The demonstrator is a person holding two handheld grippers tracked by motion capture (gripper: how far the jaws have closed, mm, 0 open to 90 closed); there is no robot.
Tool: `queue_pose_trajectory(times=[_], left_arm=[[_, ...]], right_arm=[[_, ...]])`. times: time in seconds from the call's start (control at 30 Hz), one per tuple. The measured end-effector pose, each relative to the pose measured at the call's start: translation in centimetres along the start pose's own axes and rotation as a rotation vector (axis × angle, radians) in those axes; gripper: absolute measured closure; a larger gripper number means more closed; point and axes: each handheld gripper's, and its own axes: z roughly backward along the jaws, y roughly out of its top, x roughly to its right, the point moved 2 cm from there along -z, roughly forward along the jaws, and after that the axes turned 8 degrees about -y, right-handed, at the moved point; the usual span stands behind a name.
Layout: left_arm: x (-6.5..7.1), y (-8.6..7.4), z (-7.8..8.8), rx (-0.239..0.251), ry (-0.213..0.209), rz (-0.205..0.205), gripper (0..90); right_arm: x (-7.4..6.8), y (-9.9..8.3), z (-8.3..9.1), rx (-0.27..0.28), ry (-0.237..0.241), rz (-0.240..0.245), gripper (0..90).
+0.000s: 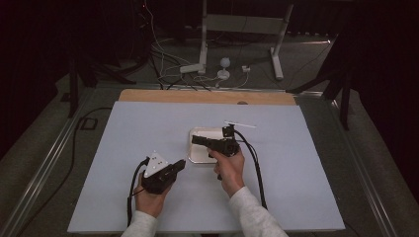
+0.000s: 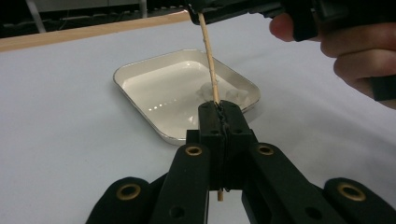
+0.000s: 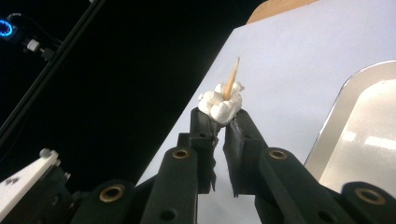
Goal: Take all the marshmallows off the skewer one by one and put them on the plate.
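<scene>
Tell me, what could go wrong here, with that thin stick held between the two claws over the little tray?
1. The wooden skewer is thin, and the left gripper clamps its lower part while the right gripper grips the white lump threaded on it. Any sideways pull might snap it.
2. The soft lump could tear or be crushed between the jaws.
3. If it slips off, it may miss the white tray and land on the table.

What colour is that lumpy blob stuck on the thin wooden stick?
White. The lumpy blob on the wooden stick shows best in the right gripper view.
</scene>
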Motion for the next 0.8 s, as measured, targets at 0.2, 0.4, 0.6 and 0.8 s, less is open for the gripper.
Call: queue_pose_trajectory(times=[0.2,0.4,0.6,0.8], left_arm=[[0.5,-0.9,0.0,-0.061,-0.026,-0.035,90.0],[-0.3,-1.4,0.1,-0.075,0.005,0.03,90.0],[-0.1,-1.2,-0.4,-0.066,0.015,0.043,90.0],[-0.5,-1.2,-0.1,-0.048,0.01,0.065,90.0]], right_arm=[[0.5,0.7,0.6,0.066,-0.049,-0.018,83.9],[3.9,5.6,7.4,0.1,-0.183,0.01,87.2],[5.4,3.6,5.8,-0.019,-0.271,0.13,86.3],[6.0,2.2,3.0,-0.121,-0.307,0.172,66.5]])
